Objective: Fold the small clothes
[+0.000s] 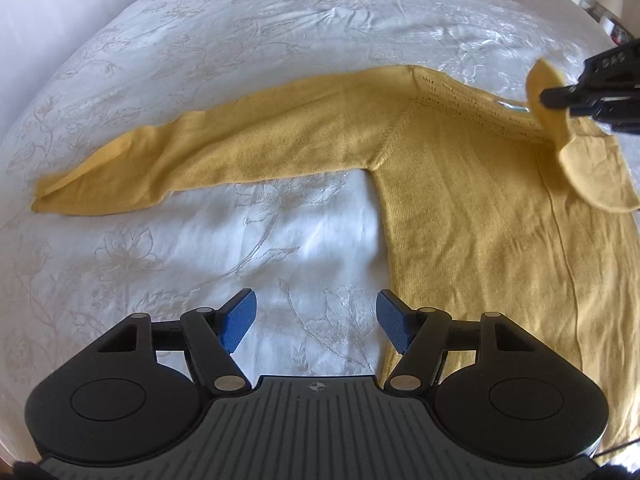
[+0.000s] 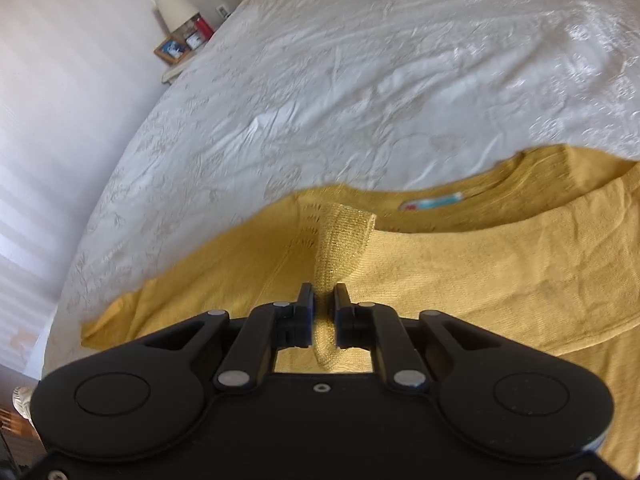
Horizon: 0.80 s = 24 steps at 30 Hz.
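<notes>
A yellow knit sweater [image 1: 460, 184] lies flat on the white bedspread [image 1: 240, 40], its left sleeve [image 1: 160, 164] stretched out to the left. My left gripper [image 1: 316, 320] is open and empty, hovering over the bedspread just left of the sweater's side edge. My right gripper [image 2: 324, 300] is shut on the cuff end of the other sleeve [image 2: 340, 240] and holds it raised over the sweater's chest; it also shows in the left wrist view [image 1: 560, 98]. The sweater body [image 2: 480, 272] and its neck label [image 2: 432, 202] show in the right wrist view.
The bedspread [image 2: 360, 80] has an embroidered flower pattern and stretches far beyond the sweater. A bedside table with a lamp [image 2: 176, 10] and framed pictures [image 2: 172, 50] stands at the bed's far corner. The bed's edge runs along the left.
</notes>
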Each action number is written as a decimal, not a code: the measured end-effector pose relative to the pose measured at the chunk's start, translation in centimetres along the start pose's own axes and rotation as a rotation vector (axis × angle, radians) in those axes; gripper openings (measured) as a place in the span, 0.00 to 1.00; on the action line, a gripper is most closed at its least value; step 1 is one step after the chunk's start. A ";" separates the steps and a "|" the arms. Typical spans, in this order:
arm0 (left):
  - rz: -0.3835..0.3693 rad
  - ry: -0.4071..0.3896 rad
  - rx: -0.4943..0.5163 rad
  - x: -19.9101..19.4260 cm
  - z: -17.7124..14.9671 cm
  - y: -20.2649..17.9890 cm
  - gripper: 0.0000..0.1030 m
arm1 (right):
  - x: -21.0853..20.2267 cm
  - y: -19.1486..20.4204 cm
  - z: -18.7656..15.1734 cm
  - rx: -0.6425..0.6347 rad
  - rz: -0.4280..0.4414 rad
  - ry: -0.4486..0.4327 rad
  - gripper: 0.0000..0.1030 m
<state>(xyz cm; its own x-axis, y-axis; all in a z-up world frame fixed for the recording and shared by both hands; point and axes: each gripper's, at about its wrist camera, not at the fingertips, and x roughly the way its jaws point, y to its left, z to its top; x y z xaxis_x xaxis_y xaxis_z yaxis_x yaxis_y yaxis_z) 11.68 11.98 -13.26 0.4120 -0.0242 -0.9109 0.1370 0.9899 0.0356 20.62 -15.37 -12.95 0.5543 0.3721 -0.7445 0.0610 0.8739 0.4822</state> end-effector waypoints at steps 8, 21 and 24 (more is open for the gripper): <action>-0.070 0.011 -0.066 1.3 1.2 -2.3 0.64 | 0.2 -1.1 -1.5 -0.043 0.107 -0.023 0.61; -0.147 -0.035 0.025 5.9 7.4 -8.9 0.64 | -4.7 -10.3 -6.9 -0.124 -0.204 0.040 0.64; -0.161 -0.028 0.046 7.4 8.4 -10.1 0.64 | -4.7 -11.4 -8.4 -0.151 -0.266 0.062 0.64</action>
<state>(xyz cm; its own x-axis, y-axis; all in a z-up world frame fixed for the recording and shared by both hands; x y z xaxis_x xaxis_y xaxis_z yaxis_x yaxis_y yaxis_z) 20.91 0.64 -16.88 0.4064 -0.1864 -0.8945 0.2439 0.9656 -0.0904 10.37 -24.45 -18.79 0.4834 0.1379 -0.8645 0.0704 0.9782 0.1954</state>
